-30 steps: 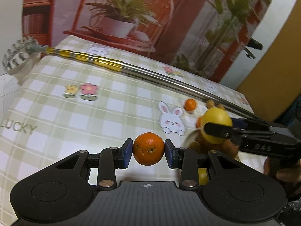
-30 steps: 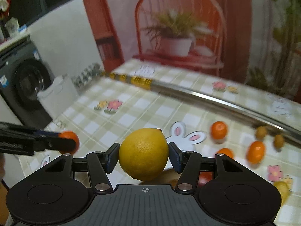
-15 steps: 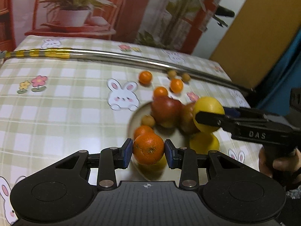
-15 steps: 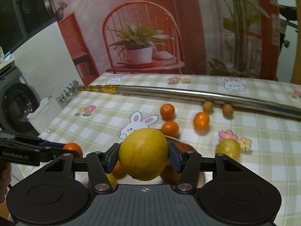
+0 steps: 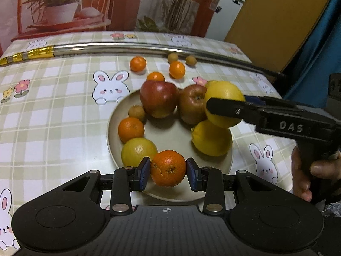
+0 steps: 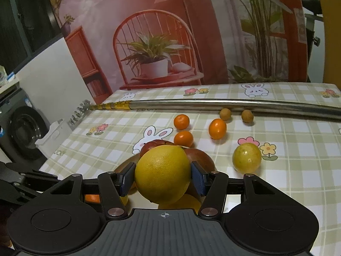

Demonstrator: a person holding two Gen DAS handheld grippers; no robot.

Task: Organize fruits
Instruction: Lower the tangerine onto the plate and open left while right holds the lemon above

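My left gripper point(image 5: 168, 173) is shut on an orange mandarin point(image 5: 168, 167) held over the near rim of a beige plate point(image 5: 170, 132). The plate holds two red apples point(image 5: 158, 98), two lemons point(image 5: 211, 138), a mandarin point(image 5: 131, 129) and a small brown fruit point(image 5: 137, 112). My right gripper point(image 6: 163, 178) is shut on a large yellow lemon point(image 6: 163, 173), held above the plate's right side; it also shows in the left wrist view point(image 5: 223, 104). Loose mandarins point(image 6: 217, 128), two brown fruits point(image 6: 225, 113) and a yellow fruit point(image 6: 246, 157) lie on the tablecloth.
A long metal pole point(image 5: 127, 48) with gold tape lies across the far side of the checked tablecloth. The table's right edge point(image 5: 275, 89) is close to the plate. A washing machine point(image 6: 23, 128) stands off the table's left side.
Both grippers have moved in over the plate with their fruits still held. The left gripper has come down to the plate's near rim; the right one hangs over the apples.
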